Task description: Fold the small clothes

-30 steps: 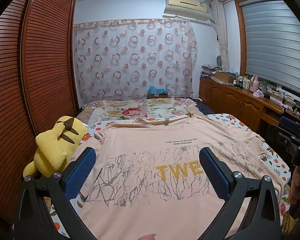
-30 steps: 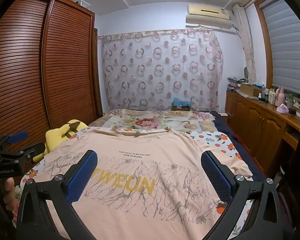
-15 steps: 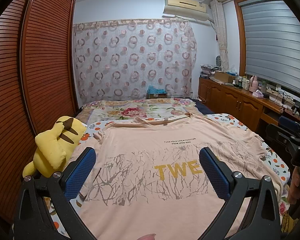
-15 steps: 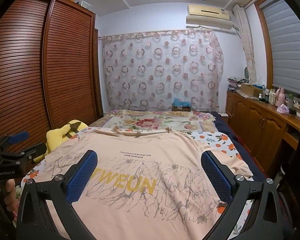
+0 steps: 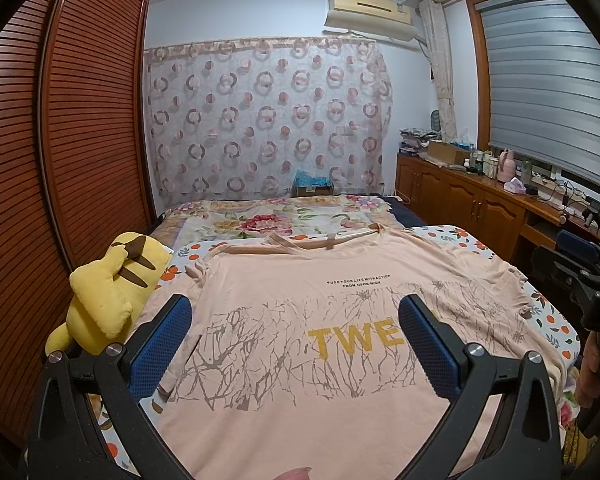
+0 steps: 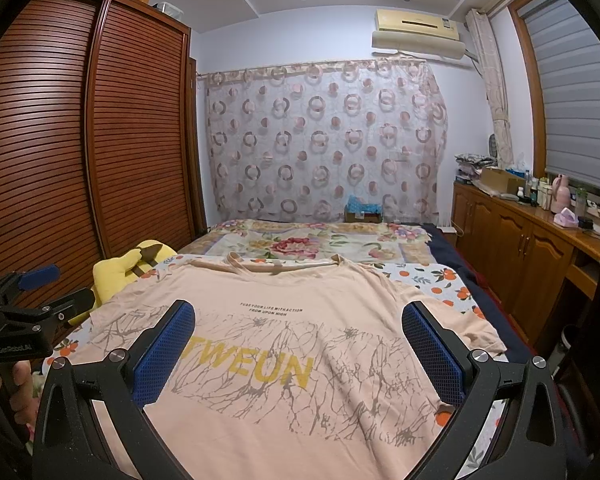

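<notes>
A peach T-shirt (image 5: 300, 292) with yellow lettering and a grey branch print lies spread flat, front up, on the bed, collar at the far end. It also shows in the right wrist view (image 6: 292, 320). My left gripper (image 5: 296, 332) is open and empty, held above the shirt's lower left part. My right gripper (image 6: 300, 338) is open and empty, held above the shirt's lower right part. Each gripper shows at the edge of the other's view: the right gripper (image 5: 580, 268) and the left gripper (image 6: 36, 284).
A yellow plush toy (image 5: 112, 292) lies at the bed's left edge beside the shirt's left sleeve. A floral blanket (image 5: 276, 216) covers the far end of the bed. A wooden wardrobe (image 6: 80, 140) stands at the left, a wooden cabinet (image 6: 520, 248) with bottles at the right.
Both grippers have held almost still, with only a slight drift in view. The shirt has not moved.
</notes>
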